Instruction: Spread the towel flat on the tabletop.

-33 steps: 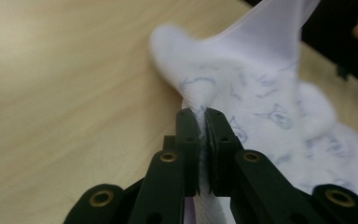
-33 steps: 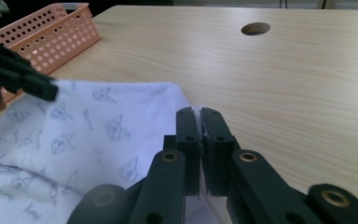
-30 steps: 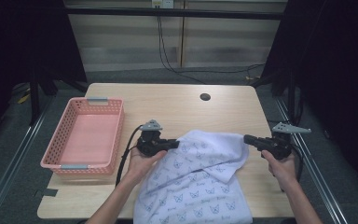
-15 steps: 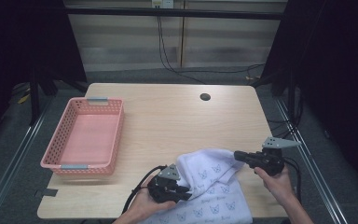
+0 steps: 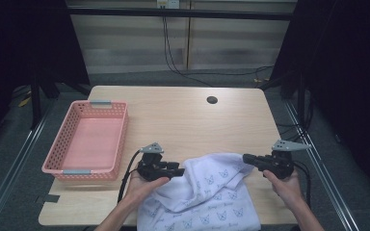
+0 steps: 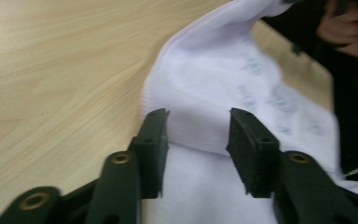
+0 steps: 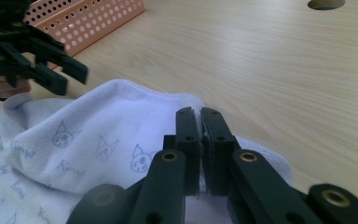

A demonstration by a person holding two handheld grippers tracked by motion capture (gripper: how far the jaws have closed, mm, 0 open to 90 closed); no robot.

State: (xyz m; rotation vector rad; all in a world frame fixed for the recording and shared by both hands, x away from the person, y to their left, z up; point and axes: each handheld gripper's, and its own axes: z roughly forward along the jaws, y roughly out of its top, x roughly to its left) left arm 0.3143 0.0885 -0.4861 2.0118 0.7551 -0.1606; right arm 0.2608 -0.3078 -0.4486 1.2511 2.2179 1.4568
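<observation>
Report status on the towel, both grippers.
Left gripper open, jaws astride a towel fold. Right gripper shut on towel edge. Basket sits left, clear of the work.

Since half a second ago the left gripper (image 5: pixel 179 171) has travelled up from the table's front edge to mid-depth, its jaws now standing apart over a raised fold of the towel (image 5: pixel 207 192). The towel has bunched higher between the tools. The right gripper (image 5: pixel 245 158) has edged slightly toward the front edge.

Tongs (image 7: pixel 200 114) pinching white towel (image 7: pixel 98 135)
</observation>
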